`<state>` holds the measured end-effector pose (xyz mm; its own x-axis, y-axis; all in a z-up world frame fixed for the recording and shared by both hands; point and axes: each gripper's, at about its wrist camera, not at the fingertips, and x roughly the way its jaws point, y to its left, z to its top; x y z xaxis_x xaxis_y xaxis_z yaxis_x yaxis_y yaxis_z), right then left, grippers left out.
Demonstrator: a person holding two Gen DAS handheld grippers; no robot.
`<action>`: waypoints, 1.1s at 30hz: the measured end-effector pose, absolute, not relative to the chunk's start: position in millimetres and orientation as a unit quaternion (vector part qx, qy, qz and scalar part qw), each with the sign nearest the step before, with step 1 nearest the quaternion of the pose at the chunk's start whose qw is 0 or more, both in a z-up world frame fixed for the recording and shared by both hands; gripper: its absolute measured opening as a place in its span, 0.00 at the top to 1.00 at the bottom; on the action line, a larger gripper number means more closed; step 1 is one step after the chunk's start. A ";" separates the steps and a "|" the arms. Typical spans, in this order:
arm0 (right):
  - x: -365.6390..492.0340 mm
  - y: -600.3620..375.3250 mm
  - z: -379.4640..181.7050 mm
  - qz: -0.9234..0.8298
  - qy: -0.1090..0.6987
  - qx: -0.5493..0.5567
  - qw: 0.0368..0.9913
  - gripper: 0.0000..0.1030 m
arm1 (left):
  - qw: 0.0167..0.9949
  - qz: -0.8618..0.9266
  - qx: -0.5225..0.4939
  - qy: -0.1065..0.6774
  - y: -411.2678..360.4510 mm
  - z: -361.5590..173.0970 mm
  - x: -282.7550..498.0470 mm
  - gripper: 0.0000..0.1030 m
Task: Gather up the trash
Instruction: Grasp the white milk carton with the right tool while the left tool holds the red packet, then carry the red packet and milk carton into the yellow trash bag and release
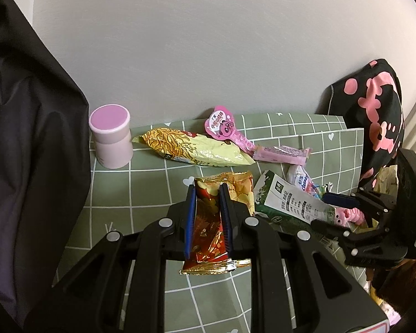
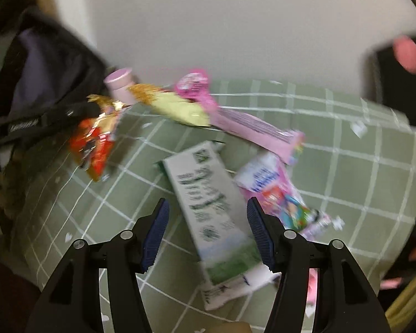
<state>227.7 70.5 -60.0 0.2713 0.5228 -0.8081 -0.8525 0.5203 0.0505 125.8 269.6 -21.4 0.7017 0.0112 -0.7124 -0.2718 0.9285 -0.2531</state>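
- Clamped jaws in the left wrist view: the left gripper [image 1: 208,191] pinches a red and gold snack wrapper [image 1: 212,222] between its blue pads, lifted above the green checked tablecloth [image 1: 141,194].
- Behind it lie a yellow noodle packet [image 1: 197,149], a pink lollipop wrapper [image 1: 235,136] and a pink jar [image 1: 112,144] standing near the wall; a black bag [image 1: 27,138] fills the left side.
- To the right, the right gripper [image 1: 344,202] hangs over a green and white carton [image 1: 291,197].
- Right wrist view, blurred: the right gripper [image 2: 208,208] has its jaws wide apart, astride the carton [image 2: 210,205], pads not touching it.
- A colourful candy wrapper [image 2: 280,191] lies just right of the carton; the red wrapper [image 2: 95,144] hangs at the left.
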 end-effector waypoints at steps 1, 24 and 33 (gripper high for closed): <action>225.8 75.2 -61.6 0.449 0.403 -0.216 0.768 0.47 | 0.906 0.078 -0.172 0.378 269.7 -21.2 125.2 0.84; 271.0 111.4 -89.0 0.453 0.449 -0.247 0.730 0.49 | 0.902 0.101 -0.177 0.381 274.8 -23.5 97.0 0.84; 255.7 61.8 -39.6 0.414 0.406 -0.151 0.801 0.52 | 0.905 0.087 -0.183 0.373 269.9 -19.5 107.1 0.84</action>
<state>255.7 61.8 -39.6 0.3279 0.5411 -0.7744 -0.7854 0.6117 0.0949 107.1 269.9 -19.5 0.7061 0.0206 -0.7078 -0.2942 0.9177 -0.2668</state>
